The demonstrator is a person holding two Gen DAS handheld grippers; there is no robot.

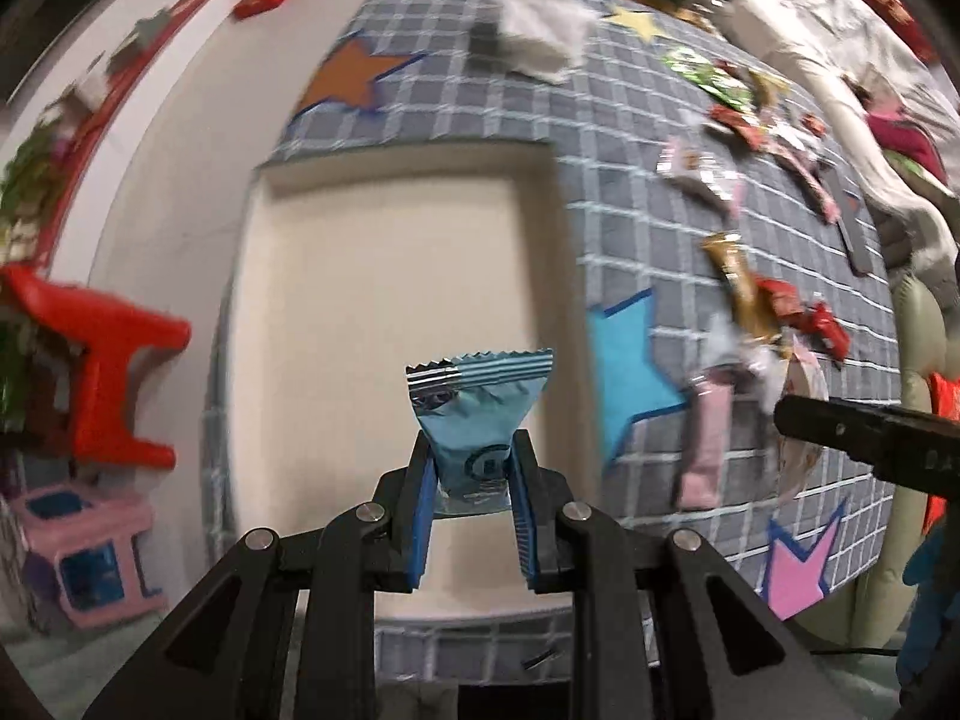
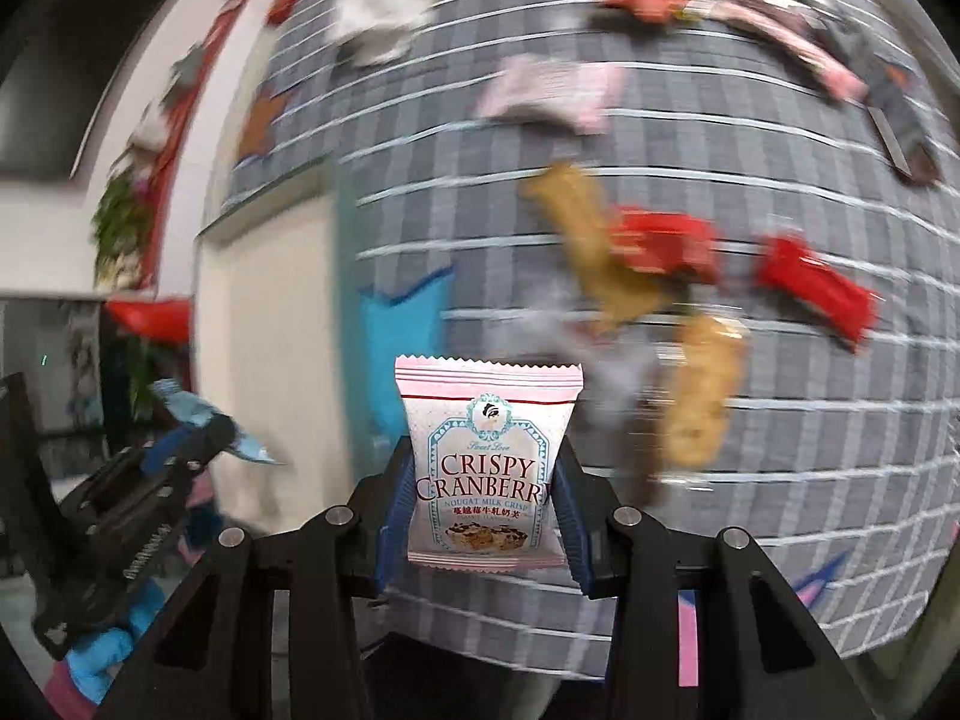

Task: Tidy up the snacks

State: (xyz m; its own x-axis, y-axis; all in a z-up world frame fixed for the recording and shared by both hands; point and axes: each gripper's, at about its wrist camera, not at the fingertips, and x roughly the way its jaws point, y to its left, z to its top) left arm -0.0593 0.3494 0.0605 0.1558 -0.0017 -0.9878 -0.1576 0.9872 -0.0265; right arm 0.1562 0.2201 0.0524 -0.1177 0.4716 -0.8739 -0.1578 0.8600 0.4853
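Note:
My left gripper (image 1: 471, 474) is shut on a blue snack packet (image 1: 477, 414) and holds it above the near end of an empty cream tray (image 1: 384, 276). My right gripper (image 2: 486, 498) is shut on a pink "Crispy Cranberry" nougat packet (image 2: 486, 462), held above the grey checked tablecloth (image 2: 810, 420). The left gripper with its blue packet (image 2: 198, 414) also shows at the left of the right wrist view. The right gripper's finger (image 1: 864, 432) shows at the right edge of the left wrist view.
Several loose snack packets lie scattered on the cloth: red ones (image 2: 816, 288), golden-brown ones (image 2: 696, 390), pink ones (image 1: 705, 450), a white one (image 1: 540, 30). Paper stars (image 1: 630, 366) decorate the cloth. A red stool (image 1: 114, 360) and a pink toy (image 1: 90, 558) stand left of the table.

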